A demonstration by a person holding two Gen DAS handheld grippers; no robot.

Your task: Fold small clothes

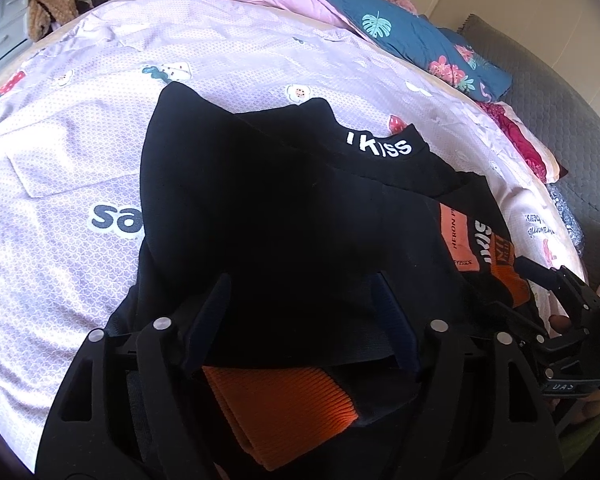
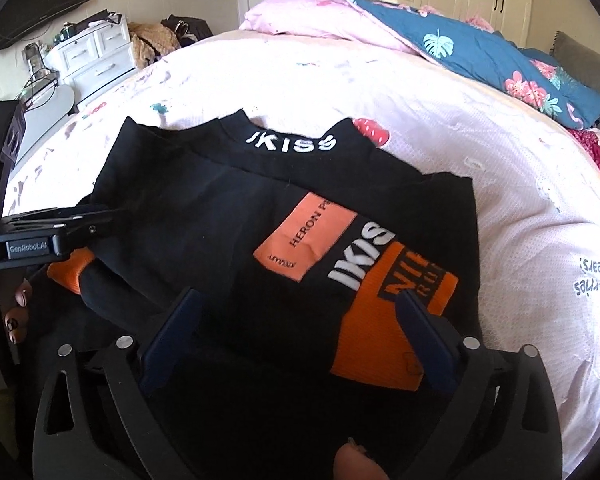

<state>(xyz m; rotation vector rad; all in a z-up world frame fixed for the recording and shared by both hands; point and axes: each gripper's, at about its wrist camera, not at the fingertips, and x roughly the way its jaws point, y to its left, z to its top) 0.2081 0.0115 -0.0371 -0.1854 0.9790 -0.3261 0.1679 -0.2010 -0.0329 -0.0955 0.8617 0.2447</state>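
Note:
A small black sweater [image 2: 236, 216] with white "IKISS" lettering, an orange patch [image 2: 306, 240] and orange ribbed cuffs [image 2: 384, 328] lies partly folded on the bed; it also shows in the left wrist view [image 1: 260, 208]. My left gripper [image 1: 300, 292] is open, its fingers spread over the sweater's near left part above an orange cuff [image 1: 284, 408]. My right gripper [image 2: 296, 312] is open, its fingers spread over the near right part by the orange cuff. Neither pinches cloth. Each gripper shows at the edge of the other's view.
The bed has a pale pink printed sheet [image 2: 500, 168]. A pink pillow [image 2: 320, 20] and a blue floral quilt [image 2: 500, 60] lie at the far side. A white drawer unit [image 2: 92, 60] stands at the left. A grey mat [image 1: 560, 120] is at the right.

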